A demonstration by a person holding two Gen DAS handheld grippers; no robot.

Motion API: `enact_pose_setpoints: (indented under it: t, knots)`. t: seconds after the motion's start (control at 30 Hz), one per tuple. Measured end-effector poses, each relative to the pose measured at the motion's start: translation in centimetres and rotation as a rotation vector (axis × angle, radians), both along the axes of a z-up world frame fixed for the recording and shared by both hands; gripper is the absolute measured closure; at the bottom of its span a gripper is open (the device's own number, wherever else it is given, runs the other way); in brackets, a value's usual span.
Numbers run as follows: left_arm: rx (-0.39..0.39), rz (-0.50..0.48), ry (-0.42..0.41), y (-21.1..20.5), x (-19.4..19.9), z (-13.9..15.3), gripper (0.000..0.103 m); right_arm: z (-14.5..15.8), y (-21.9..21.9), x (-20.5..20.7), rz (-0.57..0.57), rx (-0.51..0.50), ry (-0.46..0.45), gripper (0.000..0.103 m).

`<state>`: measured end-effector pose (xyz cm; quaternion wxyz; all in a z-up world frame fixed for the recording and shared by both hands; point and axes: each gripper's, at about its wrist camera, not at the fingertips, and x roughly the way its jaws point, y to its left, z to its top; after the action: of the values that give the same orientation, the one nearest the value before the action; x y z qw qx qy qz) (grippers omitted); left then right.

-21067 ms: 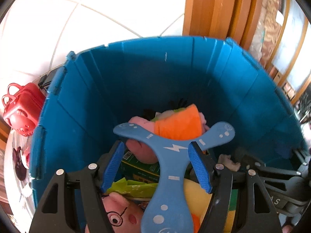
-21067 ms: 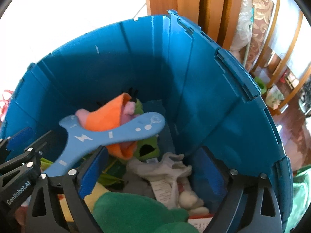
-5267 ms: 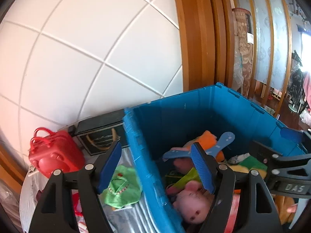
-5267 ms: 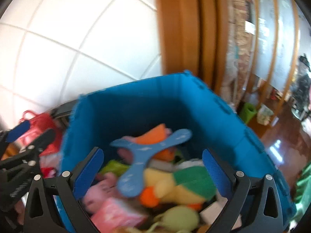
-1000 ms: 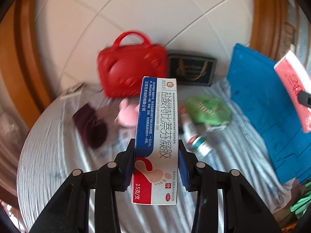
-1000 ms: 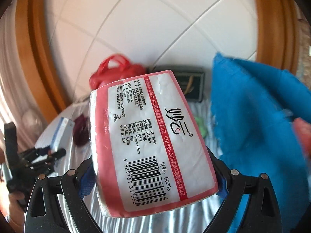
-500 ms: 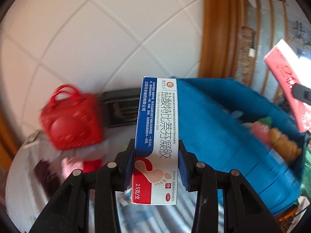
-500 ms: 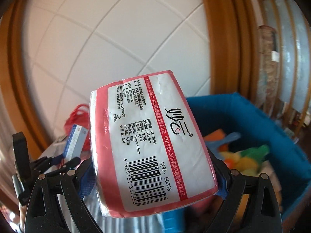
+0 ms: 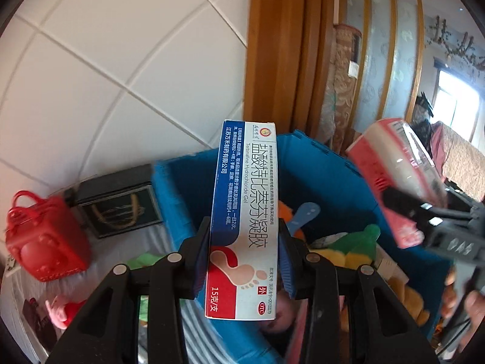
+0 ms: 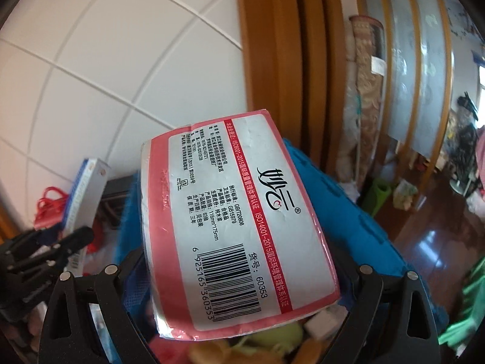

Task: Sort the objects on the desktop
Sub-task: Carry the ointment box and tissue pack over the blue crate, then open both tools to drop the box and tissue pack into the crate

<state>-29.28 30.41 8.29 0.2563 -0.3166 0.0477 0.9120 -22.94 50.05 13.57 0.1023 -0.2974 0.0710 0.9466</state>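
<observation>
With toys already in the blue bin (image 9: 182,188) ahead, the left gripper (image 9: 244,261) pinches a medicine box (image 9: 242,212), the right gripper (image 10: 239,276) clamps a tissue pack (image 10: 236,227); neither is dropped in yet.

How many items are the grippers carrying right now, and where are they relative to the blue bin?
2. The gel box sits clamped in the left gripper at the blue bin's near left corner; the tissue pack in the right gripper hangs above the bin.
</observation>
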Motion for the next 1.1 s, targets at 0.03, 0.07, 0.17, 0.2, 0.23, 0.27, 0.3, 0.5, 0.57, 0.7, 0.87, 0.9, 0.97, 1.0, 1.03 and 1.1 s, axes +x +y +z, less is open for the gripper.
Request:
enact_pose_setpoints:
  t: [0.03, 0.07, 0.17, 0.2, 0.23, 0.27, 0.3, 0.5, 0.57, 0.7, 0.87, 0.9, 0.97, 1.0, 1.03, 1.1]
  knots:
    - [-0.006, -0.005, -0.021, 1.3, -0.7, -0.2, 0.064, -0.4, 0.9, -0.7, -0.011, 0.001, -0.011, 0.007]
    - [-0.015, -0.012, -0.048, 2.6, -1.5, -0.5, 0.064, -0.8, 1.7, -1.4, -0.017, -0.005, -0.023, 0.007]
    - [-0.072, -0.013, -0.078, 6.0, -3.1, -1.7, 0.064, -2.3, 3.8, -3.3, -0.036, -0.022, -0.056, 0.007]
    - [-0.094, -0.011, -0.084, 7.0, -3.5, -2.0, 0.064, -2.7, 4.2, -3.7, -0.042, -0.025, -0.068, 0.007]
    - [-0.12, -0.014, -0.1, 8.3, -4.1, -2.6, 0.064, -3.4, 4.7, -4.5, -0.055, -0.025, -0.084, 0.007]
    - [-0.136, -0.016, -0.112, 9.0, -4.5, -3.1, 0.064, -4.0, 5.2, -5.0, -0.065, -0.024, -0.095, 0.007]
    - [-0.151, -0.013, -0.122, 9.6, -4.8, -3.5, 0.064, -4.6, 5.7, -5.6, -0.076, -0.022, -0.108, 0.007]
    - [-0.249, 0.015, -0.164, 12.5, -7.3, -6.4, 0.064, -8.5, 7.9, -8.4, -0.138, -0.019, -0.203, 0.007]
    - [-0.259, 0.023, -0.181, 12.8, -7.9, -7.4, 0.064, -9.0, 8.2, -8.7, -0.143, -0.003, -0.223, 0.007]
    - [-0.275, 0.016, -0.19, 13.3, -8.2, -8.8, 0.064, -9.8, 8.3, -9.0, -0.156, 0.037, -0.241, 0.007]
    - [-0.278, -0.011, -0.193, 14.0, -8.2, -9.5, 0.064, -10.6, 8.3, -9.3, -0.145, 0.048, -0.255, 0.007]
    - [-0.279, -0.013, -0.192, 14.1, -8.3, -9.6, 0.064, -10.7, 8.3, -9.3, -0.146, 0.051, -0.257, 0.007]
    - [-0.281, -0.025, -0.192, 14.3, -8.3, -9.7, 0.064, -10.8, 8.4, -9.4, -0.151, 0.059, -0.261, 0.007]
    - [-0.283, -0.026, -0.192, 14.3, -8.2, -9.7, 0.064, -10.8, 8.5, -9.4, -0.154, 0.061, -0.262, 0.007]
    - [-0.292, -0.024, -0.193, 14.4, -8.2, -9.7, 0.064, -10.9, 8.6, -9.4, -0.157, 0.06, -0.263, 0.007]
    - [-0.295, -0.022, -0.195, 14.4, -8.3, -9.7, 0.064, -10.9, 8.8, -9.4, -0.159, 0.056, -0.266, 0.006]
